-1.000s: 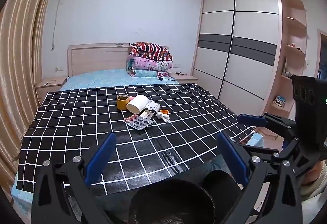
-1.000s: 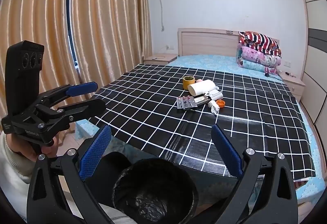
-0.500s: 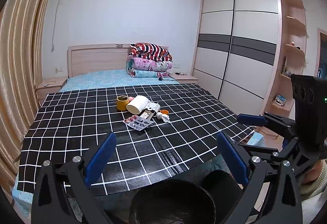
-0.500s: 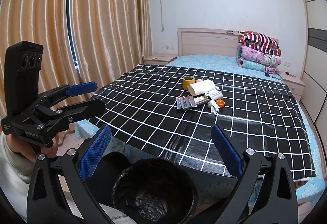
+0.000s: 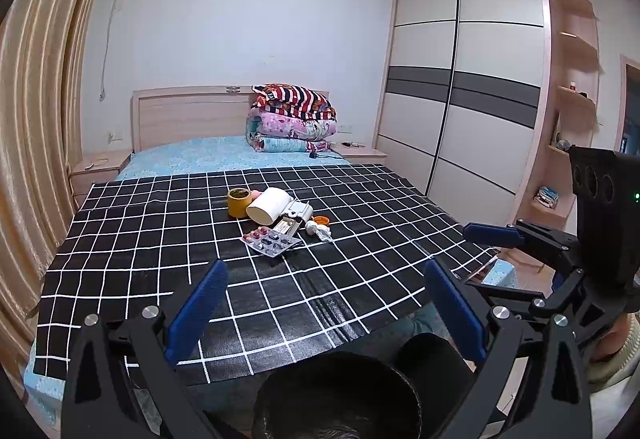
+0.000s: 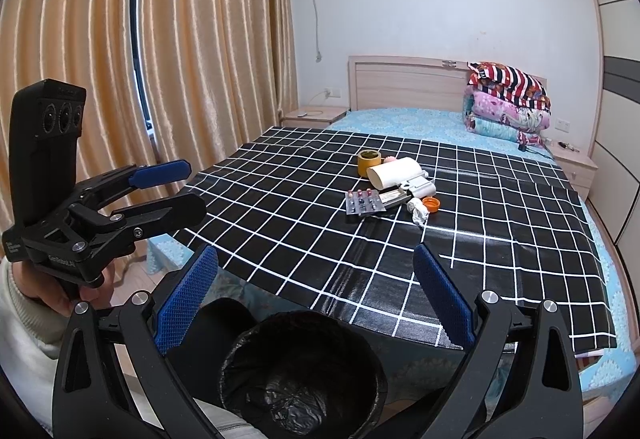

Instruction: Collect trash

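A small pile of trash lies mid-bed on the black checked sheet [image 5: 160, 239]: a yellow tape roll [image 5: 239, 202], a white paper roll [image 5: 269, 205], a pill blister pack [image 5: 271, 241], a crumpled tissue [image 5: 319, 231] and an orange cap [image 5: 321, 219]. The same pile shows in the right wrist view, with the blister pack [image 6: 363, 202] and tissue [image 6: 418, 211]. A black-lined bin [image 6: 302, 375] stands on the floor at the bed's foot, below both grippers. My left gripper [image 5: 326, 309] and right gripper [image 6: 314, 295] are open and empty, well short of the pile.
Folded quilts [image 5: 294, 119] are stacked at the headboard. A wardrobe [image 5: 460, 99] stands to the right of the bed, curtains [image 6: 160, 59] to the left. Bedside tables [image 5: 96, 167] flank the bed. Each gripper shows in the other's view.
Both grippers have barely moved; the left view has drifted slightly. Nothing was picked up or let go.
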Available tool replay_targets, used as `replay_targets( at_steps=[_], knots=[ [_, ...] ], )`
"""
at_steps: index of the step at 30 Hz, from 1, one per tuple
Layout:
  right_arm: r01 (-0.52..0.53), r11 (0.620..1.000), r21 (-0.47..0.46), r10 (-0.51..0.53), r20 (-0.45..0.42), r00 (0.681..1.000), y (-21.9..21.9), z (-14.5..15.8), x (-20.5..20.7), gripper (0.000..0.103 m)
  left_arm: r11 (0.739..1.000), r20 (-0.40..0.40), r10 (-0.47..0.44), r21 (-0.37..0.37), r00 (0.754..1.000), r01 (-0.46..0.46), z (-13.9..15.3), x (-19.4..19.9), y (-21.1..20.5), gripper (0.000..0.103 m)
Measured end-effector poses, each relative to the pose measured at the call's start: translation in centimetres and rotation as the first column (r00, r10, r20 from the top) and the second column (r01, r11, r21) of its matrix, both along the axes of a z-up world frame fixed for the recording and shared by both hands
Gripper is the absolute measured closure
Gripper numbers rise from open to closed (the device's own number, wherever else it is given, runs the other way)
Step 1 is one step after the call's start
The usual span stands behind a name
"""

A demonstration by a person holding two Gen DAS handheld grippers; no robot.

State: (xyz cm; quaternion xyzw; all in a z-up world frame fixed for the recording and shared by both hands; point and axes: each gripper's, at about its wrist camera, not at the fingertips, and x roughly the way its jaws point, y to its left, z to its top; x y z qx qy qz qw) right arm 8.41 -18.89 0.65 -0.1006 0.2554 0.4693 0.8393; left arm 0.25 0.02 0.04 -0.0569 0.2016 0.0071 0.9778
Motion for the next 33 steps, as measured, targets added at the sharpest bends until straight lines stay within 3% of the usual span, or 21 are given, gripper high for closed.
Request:
replay_targets(
  at_steps=[33],
  knots=[
    [-0.001, 1.000, 0.003, 0.001, 0.000, 1.000, 0.10, 0.31, 0.01, 0.004, 1.000, -0.008, -0.002, -0.016, 1.000, 0.002, 0.00, -0.13, 0.05, 0.008]
  ],
)
